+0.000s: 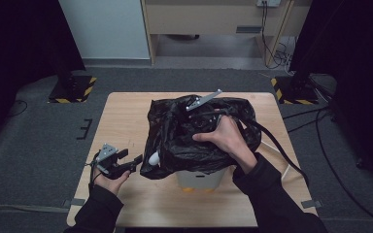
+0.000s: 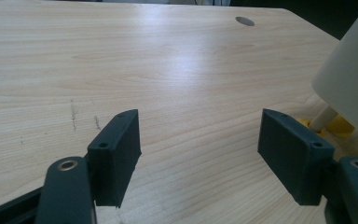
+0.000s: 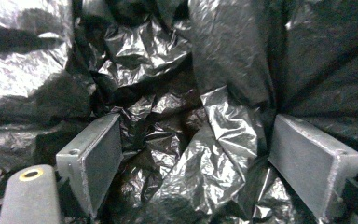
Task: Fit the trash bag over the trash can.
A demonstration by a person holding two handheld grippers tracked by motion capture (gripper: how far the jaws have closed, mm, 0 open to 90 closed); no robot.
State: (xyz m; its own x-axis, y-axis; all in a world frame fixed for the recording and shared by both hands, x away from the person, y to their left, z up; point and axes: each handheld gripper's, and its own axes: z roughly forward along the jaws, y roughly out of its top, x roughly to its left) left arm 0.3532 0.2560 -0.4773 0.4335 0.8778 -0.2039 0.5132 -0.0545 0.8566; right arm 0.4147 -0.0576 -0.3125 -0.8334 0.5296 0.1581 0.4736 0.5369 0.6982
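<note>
The work in hand looks like lining a small white bin (image 1: 199, 178) with a black plastic bag (image 1: 199, 133), and it seems well along but not finished. In the high view the bag sits in the middle of the frame, draped over the top of the bin and ballooning out around it, so that only the lower white wall and a bit of yellow at the base show beneath the plastic. The bag is on, then, but it is loose and crumpled: what is left, as I judge it, is pushing the plastic down into the bin and tidying its edge around the rim. The right gripper (image 1: 201, 116) is buried in the upper centre of the bag, with the right hand (image 1: 226, 138) on top of it. In the right gripper view its jaws stand spread wide, with creased folds of the bag (image 3: 205, 140) rising between them; the pads do not appear to press on the plastic, though the dark folds make that hard to be sure of. The left gripper (image 1: 126, 165) rests low at the left of the frame on the counter (image 1: 126, 116), just beside the bag's hanging edge. In the left gripper view its jaws are parted with only bare counter (image 2: 168, 70) between them, holding nothing, and the bin's white wall (image 2: 349, 79) stands at the right edge.
</note>
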